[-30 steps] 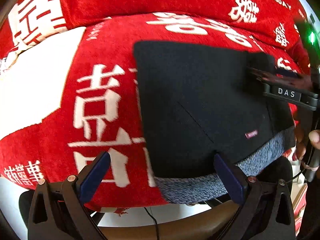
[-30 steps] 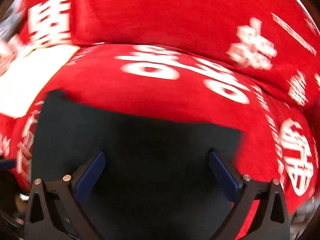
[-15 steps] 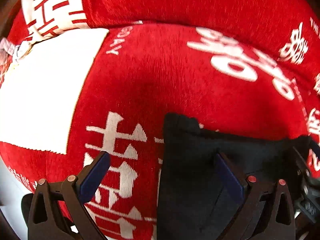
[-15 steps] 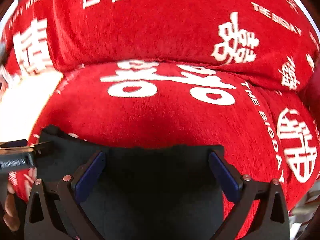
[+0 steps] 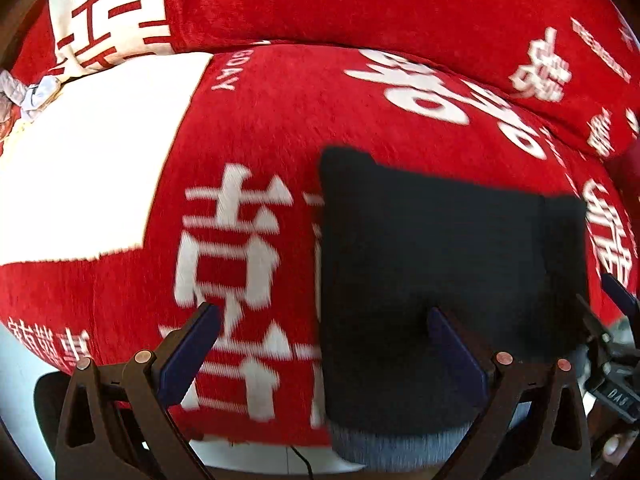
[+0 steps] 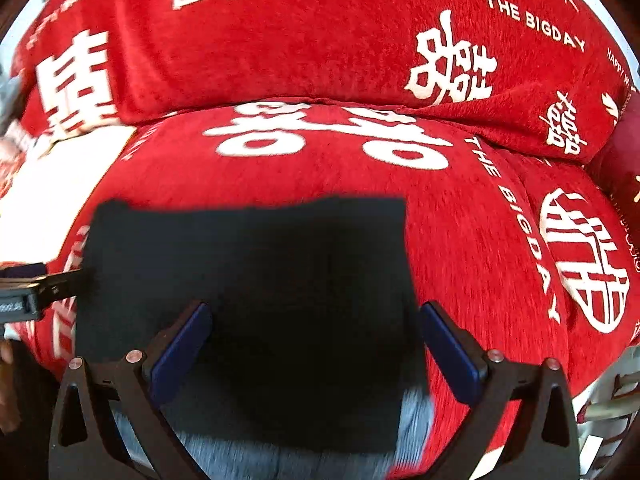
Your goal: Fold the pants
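The black pants (image 5: pixel 432 264) lie folded into a flat rectangle on the red sofa seat, grey waistband (image 5: pixel 400 446) toward me. They also show in the right wrist view (image 6: pixel 256 280), with the waistband (image 6: pixel 248 456) at the bottom. My left gripper (image 5: pixel 320 344) is open and empty over the pants' left edge. My right gripper (image 6: pixel 314 344) is open and empty above the middle of the pants. The right gripper shows at the right edge of the left wrist view (image 5: pixel 612 344); the left gripper shows at the left edge of the right wrist view (image 6: pixel 28 292).
The sofa cover (image 6: pixel 460 240) is red with white characters and a white patch (image 5: pixel 88 160). The back cushion (image 6: pixel 320 40) rises behind the seat. A dark red cushion (image 6: pixel 620 152) sits at the right. The seat's front edge (image 5: pixel 240 440) is close below the grippers.
Both grippers have pulled back and up from the pants, so more of the folded pants and the waistband show. Both stay open.
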The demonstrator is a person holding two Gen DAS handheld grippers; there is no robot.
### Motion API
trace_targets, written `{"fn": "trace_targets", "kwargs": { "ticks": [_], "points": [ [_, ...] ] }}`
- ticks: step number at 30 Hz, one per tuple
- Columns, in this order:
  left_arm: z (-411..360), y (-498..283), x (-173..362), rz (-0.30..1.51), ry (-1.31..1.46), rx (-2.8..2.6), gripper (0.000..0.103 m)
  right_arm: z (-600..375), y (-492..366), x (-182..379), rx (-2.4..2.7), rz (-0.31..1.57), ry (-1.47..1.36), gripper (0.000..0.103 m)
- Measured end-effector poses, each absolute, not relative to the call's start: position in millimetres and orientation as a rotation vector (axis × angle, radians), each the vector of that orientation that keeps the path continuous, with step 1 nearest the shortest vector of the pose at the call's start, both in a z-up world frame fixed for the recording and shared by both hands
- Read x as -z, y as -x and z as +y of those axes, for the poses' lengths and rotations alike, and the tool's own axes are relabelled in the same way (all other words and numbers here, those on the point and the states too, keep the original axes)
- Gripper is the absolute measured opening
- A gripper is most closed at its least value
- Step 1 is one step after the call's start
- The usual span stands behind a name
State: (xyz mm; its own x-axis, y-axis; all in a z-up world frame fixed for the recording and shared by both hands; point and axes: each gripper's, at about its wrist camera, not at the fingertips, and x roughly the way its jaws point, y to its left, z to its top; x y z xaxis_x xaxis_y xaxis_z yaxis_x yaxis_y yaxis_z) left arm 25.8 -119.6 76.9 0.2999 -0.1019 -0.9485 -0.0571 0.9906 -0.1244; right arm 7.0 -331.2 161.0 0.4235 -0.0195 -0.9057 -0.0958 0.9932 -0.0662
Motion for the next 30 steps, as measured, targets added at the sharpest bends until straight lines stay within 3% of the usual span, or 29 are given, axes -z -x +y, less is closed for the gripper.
{"fn": "trace_targets", "kwargs": {
  "ticks": [8, 13, 19, 25, 30],
  "points": [
    [-128.7, -3.6, -62.6, 1.244, 0.071, 0.015, 0.103, -298.9, 34.4, -125.1, -0.082, 1.142, 0.261, 0.103],
    [-128.4, -0.5, -61.6, 1.237, 0.063, 0.015, 0.103, -302.0, 35.9, -136.7, -0.063, 1.149, 0.217, 0.103],
    [-125.5, -0.2, -59.6, 1.247, 0.086, 0.018, 0.103, -313.1, 25.9, -201.5, 0.044, 1.163, -0.053, 0.103],
    [-124.5, 1.0, -59.5, 1.266, 0.099, 0.011, 0.103, -298.4, 40.7, -301.9, -0.033, 1.179, -0.315, 0.103],
    [-124.4, -0.8, -59.1, 1.279, 0.105, 0.004, 0.103, -278.7, 68.6, -389.1, -0.133, 1.077, -0.283, 0.103]
  ]
}}
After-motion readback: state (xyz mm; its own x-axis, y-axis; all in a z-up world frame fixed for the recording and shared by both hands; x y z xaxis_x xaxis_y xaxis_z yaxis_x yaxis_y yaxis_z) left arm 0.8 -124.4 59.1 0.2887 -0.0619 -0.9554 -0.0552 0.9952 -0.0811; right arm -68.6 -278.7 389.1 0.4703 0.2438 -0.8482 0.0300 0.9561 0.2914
